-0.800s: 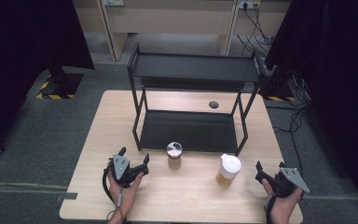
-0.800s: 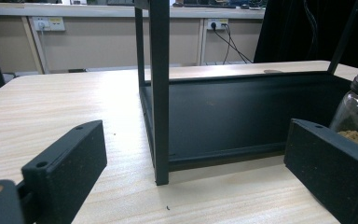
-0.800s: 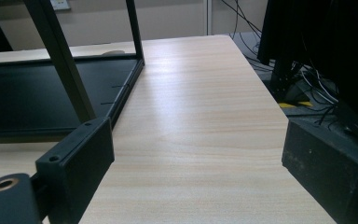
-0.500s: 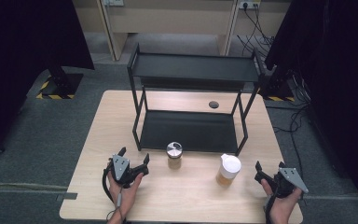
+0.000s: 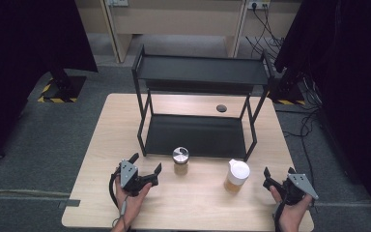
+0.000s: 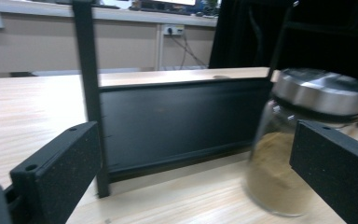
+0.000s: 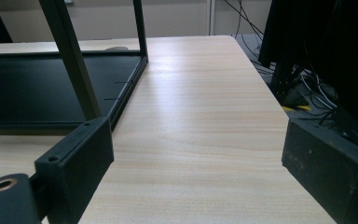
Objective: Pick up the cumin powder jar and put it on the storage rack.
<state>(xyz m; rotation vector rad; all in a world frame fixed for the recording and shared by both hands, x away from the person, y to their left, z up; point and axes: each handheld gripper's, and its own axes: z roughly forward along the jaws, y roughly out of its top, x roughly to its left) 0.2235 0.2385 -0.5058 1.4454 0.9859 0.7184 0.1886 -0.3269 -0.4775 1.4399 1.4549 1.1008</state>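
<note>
- Left gripper (image 5: 146, 170): shifted slightly toward the steel-lidded jar (image 5: 180, 160) compared with a moment ago; jaws wide apart, nothing held.
- In the left gripper view, same jar (image 6: 303, 149) just ahead of the right-hand jaw, not yet between the jaws.
- Right gripper (image 5: 271, 181): near the desk's (image 5: 101, 145) front right corner, barely moved; jaws spread, empty.
- White-lidded jar (image 5: 236, 176): near the front edge, untouched.
- Both jars before the black rack (image 5: 198, 135); approach judged just starting.

Grey carpet floor (image 5: 53, 140), dark curtains (image 5: 24, 43), beige wall panels (image 5: 174, 19).
</note>
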